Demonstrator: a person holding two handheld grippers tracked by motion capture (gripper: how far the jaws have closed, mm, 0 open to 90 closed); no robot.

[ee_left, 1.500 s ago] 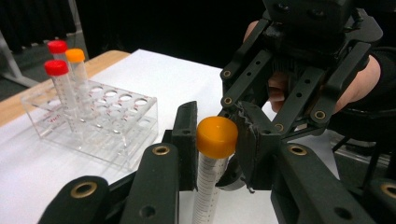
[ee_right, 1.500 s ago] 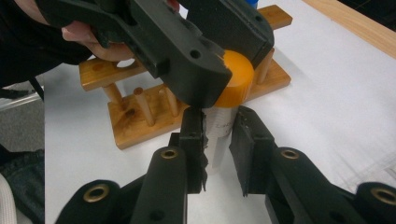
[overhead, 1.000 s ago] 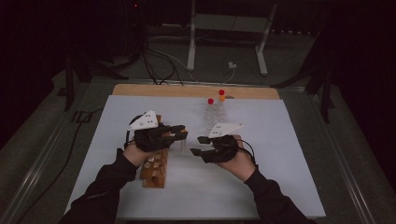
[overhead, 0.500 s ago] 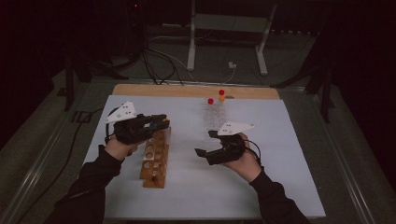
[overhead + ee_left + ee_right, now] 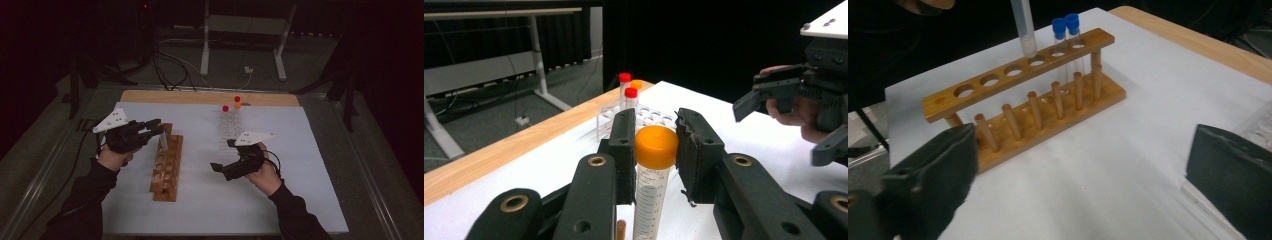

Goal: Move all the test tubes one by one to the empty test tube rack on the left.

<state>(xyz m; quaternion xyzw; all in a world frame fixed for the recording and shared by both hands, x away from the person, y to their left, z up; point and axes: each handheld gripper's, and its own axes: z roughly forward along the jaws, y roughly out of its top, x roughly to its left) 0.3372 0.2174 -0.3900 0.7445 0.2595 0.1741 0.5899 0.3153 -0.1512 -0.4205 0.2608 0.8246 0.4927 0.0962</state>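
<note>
High view: left gripper (image 5: 159,131) holds a clear tube (image 5: 163,140) upright over the far end of the wooden rack (image 5: 166,170), which lies on the white sheet (image 5: 300,200) left of centre; right gripper (image 5: 220,169) sits well apart to the right, low over the sheet, nothing in it, and its jaws have just been opening. A clear plastic rack (image 5: 231,125) with red and orange capped tubes stands farther back near the wooden strip (image 5: 200,97). Left gripper view: jaws clamped on the tube's orange cap (image 5: 655,146) from both sides, tube (image 5: 649,205) hanging straight down between them; the right gripper (image 5: 754,100) shows at the right edge with jaws apart; the plastic rack (image 5: 644,116) with red cap (image 5: 624,77) is behind. Right gripper view: both black jaws stand wide apart with bare sheet between, empty; the wooden rack (image 5: 1023,100) lies ahead, two blue capped tubes (image 5: 1066,40) already seated at its far end, and the held tube's rounded tip (image 5: 1027,49) hovers at the next hole, just above or at its rim, cannot tell whether it has entered. Step in hand, as I judge it: loading the orange capped tube into the wooden rack beside the blue ones. Next move calls for lining the tip with that hole, lowering straight down until the tube seats, then letting go of the cap; tilt could catch the tip on the top bar
</note>
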